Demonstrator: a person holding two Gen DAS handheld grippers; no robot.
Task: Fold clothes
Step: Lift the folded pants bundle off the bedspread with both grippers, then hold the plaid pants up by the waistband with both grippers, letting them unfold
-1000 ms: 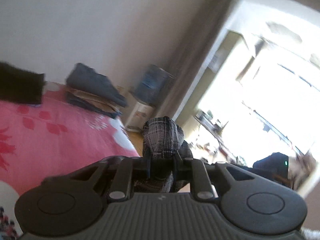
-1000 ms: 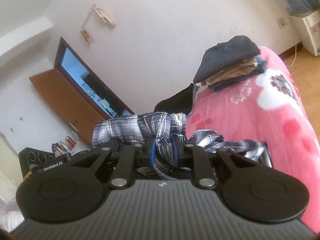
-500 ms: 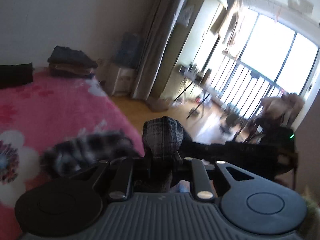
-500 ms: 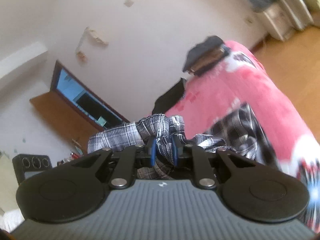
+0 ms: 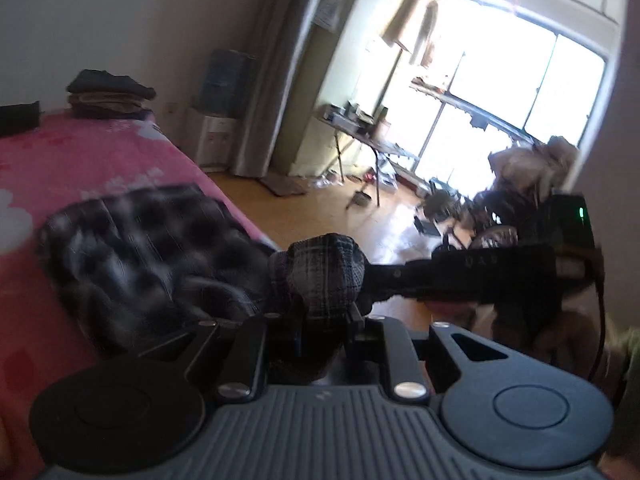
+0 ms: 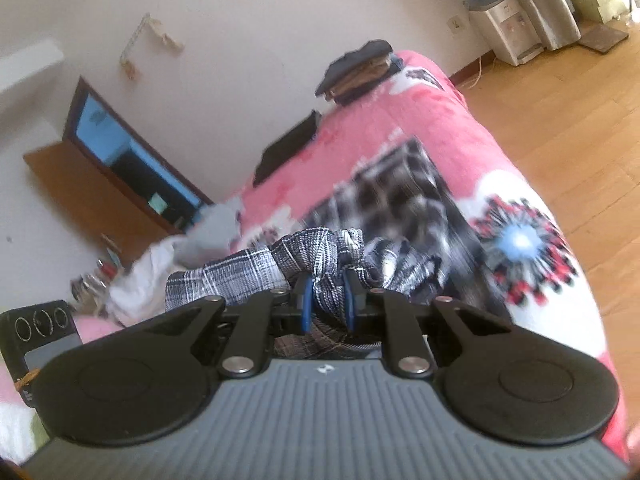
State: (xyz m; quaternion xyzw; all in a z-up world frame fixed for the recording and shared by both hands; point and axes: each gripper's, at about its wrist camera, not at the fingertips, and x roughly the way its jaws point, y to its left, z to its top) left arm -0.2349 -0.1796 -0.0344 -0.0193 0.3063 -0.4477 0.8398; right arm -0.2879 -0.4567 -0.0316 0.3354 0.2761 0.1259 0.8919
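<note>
Both grippers are clamped on bunched corners of one plaid shirt (image 6: 396,204). In the right wrist view the right gripper (image 6: 327,300) has its blue-lined jaws pressed close on a knot of the black-and-white cloth, with more of it trailing off toward nine o'clock. In the left wrist view the left gripper (image 5: 320,320) pinches a rounded wad of the same plaid, which bulges up just past the jaws at twelve o'clock.

The rest of the shirt lies blurred across the pink flowered bed (image 6: 384,120): at ten o'clock from the left gripper, and at one o'clock from the right gripper, near the bed's edge above the wooden floor (image 6: 560,92). A stack of folded clothes (image 6: 360,68) sits at the far end of the bed, well apart from the shirt, by the white wall.

The step in hand looks like laying the shirt out flat on the bed, held by two corners, before any fold is made. The next move seems to call for lowering both corners together, keeping them well apart so the cloth lands taut and smooth, and keeping it on the bed instead of over the edge. Both grips should hold until the cloth rests.
</note>
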